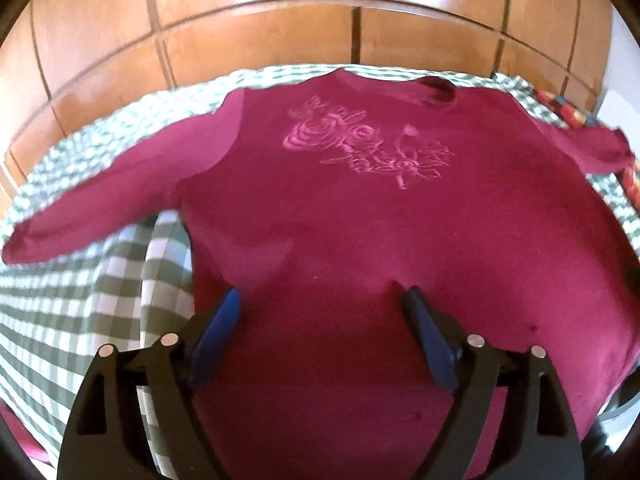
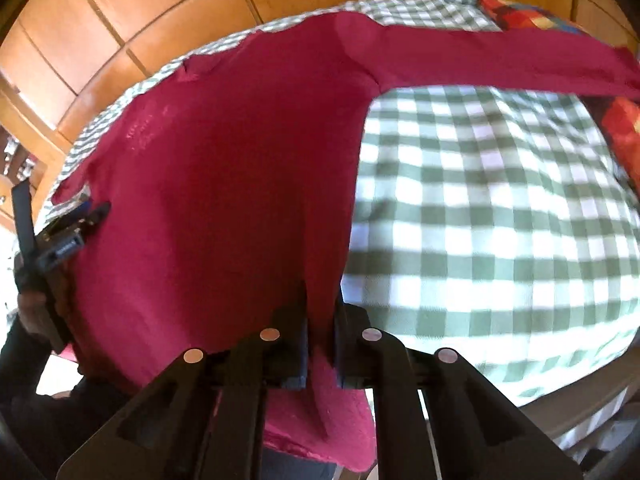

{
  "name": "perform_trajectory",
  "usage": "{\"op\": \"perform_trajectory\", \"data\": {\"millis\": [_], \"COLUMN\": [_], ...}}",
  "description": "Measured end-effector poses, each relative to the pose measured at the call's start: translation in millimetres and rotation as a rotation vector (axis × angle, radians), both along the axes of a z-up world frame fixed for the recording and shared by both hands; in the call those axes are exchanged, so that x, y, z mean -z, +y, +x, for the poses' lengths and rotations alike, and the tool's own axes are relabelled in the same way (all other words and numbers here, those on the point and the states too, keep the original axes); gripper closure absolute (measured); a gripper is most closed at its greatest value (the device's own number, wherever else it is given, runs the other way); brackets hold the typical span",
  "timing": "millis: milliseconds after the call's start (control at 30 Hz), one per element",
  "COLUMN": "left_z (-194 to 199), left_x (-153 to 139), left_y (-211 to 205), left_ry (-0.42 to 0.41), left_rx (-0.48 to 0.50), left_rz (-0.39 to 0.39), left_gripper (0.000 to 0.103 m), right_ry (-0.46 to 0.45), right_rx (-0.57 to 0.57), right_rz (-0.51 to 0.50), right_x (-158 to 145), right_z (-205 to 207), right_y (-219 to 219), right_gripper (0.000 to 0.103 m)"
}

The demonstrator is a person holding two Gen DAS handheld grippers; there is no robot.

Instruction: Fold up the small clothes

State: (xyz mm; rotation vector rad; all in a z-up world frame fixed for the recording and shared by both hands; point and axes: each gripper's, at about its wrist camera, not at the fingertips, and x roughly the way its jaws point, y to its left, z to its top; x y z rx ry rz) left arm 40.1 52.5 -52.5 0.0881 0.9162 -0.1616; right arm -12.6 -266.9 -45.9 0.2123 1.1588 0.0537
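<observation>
A crimson long-sleeved shirt (image 1: pixel 360 220) with a pale rose print (image 1: pixel 360 148) lies face up on a green-and-white checked tablecloth (image 1: pixel 80 300), both sleeves spread out sideways. My left gripper (image 1: pixel 323 292) hovers open over the shirt's lower body, nothing between its blue fingers. In the right wrist view the same shirt (image 2: pixel 220 160) fills the left half. My right gripper (image 2: pixel 320 300) is shut on a pinched fold at the shirt's lower right edge. The cloth rises in a ridge between the pads and hangs down behind them.
The round table's edge drops to an orange tiled floor (image 1: pixel 280 20) at the far side. A bright multicoloured cloth (image 2: pixel 516 12) lies by the right sleeve (image 2: pixel 500 60). A person's hand (image 2: pixel 32 304) in a dark sleeve shows at the right wrist view's left edge.
</observation>
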Motion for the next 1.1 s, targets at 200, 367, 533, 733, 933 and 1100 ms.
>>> {"op": "perform_trajectory", "data": {"millis": [200,367,533,733,933,1100], "left_z": [-6.4,-8.6,-10.0,-13.3,-15.7,-15.8], "left_x": [-5.2,-12.3,-19.9,-23.6,-26.4,-26.4], "left_y": [-5.2,-8.2,-20.9,-38.3,-57.2,-71.2], "left_ry": [-0.024,-0.028,-0.042,-0.057,-0.061,-0.058], "left_rx": [-0.011,-0.043,-0.033,0.001,0.040,0.071], "left_rz": [0.017,-0.034,-0.033,-0.003,0.014,0.027], "left_gripper": [0.020,0.020,0.020,0.020,0.020,0.020], "right_ry": [-0.120,-0.179,-0.210,-0.271,-0.291,-0.297], "right_rx": [0.061,0.099,0.146,0.164,0.165,0.161], "right_rz": [-0.059,-0.215,-0.305,-0.367,-0.383,-0.388], "right_x": [-28.3,-46.4,-52.3,-62.0,-62.9,-61.5], "right_z": [-5.5,1.1,9.8,15.5,21.5,23.1], "right_y": [2.8,16.2,22.4,31.5,35.9,35.6], "right_gripper": [0.047,0.046,0.046,0.046,0.046,0.046]}}
